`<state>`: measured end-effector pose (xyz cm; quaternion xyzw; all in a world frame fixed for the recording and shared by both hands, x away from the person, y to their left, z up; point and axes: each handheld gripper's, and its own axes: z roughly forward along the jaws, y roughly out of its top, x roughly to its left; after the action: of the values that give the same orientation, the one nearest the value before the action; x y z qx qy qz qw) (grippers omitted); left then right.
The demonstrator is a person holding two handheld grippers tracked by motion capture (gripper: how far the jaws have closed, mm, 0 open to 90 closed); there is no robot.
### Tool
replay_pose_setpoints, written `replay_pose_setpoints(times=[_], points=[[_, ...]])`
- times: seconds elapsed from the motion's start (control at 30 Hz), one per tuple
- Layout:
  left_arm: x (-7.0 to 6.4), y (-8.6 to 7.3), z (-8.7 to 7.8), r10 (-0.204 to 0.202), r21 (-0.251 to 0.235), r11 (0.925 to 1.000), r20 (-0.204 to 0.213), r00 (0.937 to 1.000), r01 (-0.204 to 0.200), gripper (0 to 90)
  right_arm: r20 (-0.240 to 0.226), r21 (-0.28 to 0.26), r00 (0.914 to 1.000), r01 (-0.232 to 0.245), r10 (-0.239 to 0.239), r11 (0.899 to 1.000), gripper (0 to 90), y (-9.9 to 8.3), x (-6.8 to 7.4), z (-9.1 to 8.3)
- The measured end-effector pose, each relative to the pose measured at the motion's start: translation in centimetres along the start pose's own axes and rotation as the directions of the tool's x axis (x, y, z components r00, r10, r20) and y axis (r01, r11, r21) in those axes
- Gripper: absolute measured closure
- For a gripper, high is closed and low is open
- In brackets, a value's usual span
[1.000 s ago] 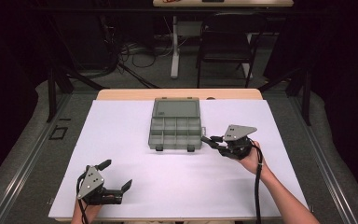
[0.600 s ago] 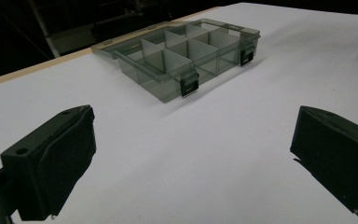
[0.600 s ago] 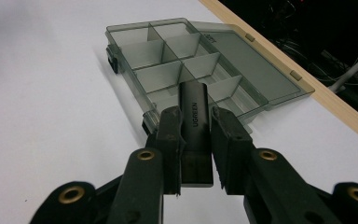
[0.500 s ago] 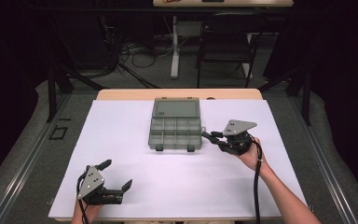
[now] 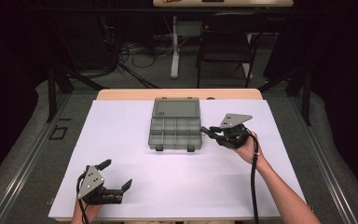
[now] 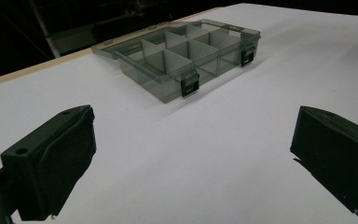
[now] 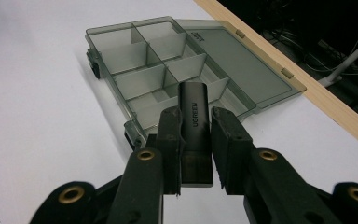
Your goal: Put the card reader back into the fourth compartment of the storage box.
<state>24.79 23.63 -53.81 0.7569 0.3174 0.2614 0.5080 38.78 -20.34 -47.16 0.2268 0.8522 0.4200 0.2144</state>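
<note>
A smoky clear compartment box (image 5: 175, 132) lies open mid-table with its lid folded flat toward the far edge; its cells look empty in the left gripper view (image 6: 186, 51) and the right gripper view (image 7: 168, 70). My right gripper (image 5: 208, 130) hovers just right of the box, shut on a black UGREEN adapter (image 7: 194, 126) that points at the box's near right corner. My left gripper (image 5: 117, 175) rests open near the table's front left, jaws wide apart with nothing between them (image 6: 191, 154).
White paper (image 5: 121, 140) covers the table; a strip of wooden tabletop (image 5: 121, 94) shows at the far edge. A chair (image 5: 223, 42) and cables stand on the floor beyond. Broad bare paper lies between the two grippers.
The right gripper has crept slightly left toward the box with the adapter. The left gripper has barely shifted.
</note>
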Motion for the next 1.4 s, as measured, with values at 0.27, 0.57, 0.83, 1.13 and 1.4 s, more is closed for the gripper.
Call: replay_pose_setpoints(times=[0.27, 0.57, 0.83, 1.13, 1.4], points=[[0.0, 0.0, 0.0, -0.001, 0.0, 1.0, -0.001, 1.0, 0.001, 0.2, 0.009, 0.015, 0.9999, -0.008, 0.008, 1.0, 74.0, 0.6, -0.6, 0.5], [0.0, 0.0, 0.0, 0.001, 0.0, 1.0, 0.0, 1.0, -0.001, 0.2, 0.01, 0.032, 0.9999, -0.008, 0.007, 0.999, 74.0, 1.3, -1.1, 1.1], [0.0, 0.0, 0.0, 0.002, -0.001, 1.0, 0.001, 1.0, -0.002, 0.2, 0.016, 0.038, 0.9998, -0.012, 0.012, 0.999, 74.0, 2.0, -1.6, 1.5], [-0.1, 0.1, 0.0, 0.013, 0.001, 0.9999, -0.004, 0.9999, -0.013, 0.2, 0.013, 0.06, 0.9999, -0.012, 0.011, 0.998, 74.0, 2.8, -1.7, 2.4], [0.1, 0.0, -0.1, 0.003, -0.003, 1.0, -0.008, 1.0, -0.003, 0.2, 0.016, 0.075, 0.9998, -0.011, 0.009, 0.997, 74.0, 3.4, -1.7, 3.0]])
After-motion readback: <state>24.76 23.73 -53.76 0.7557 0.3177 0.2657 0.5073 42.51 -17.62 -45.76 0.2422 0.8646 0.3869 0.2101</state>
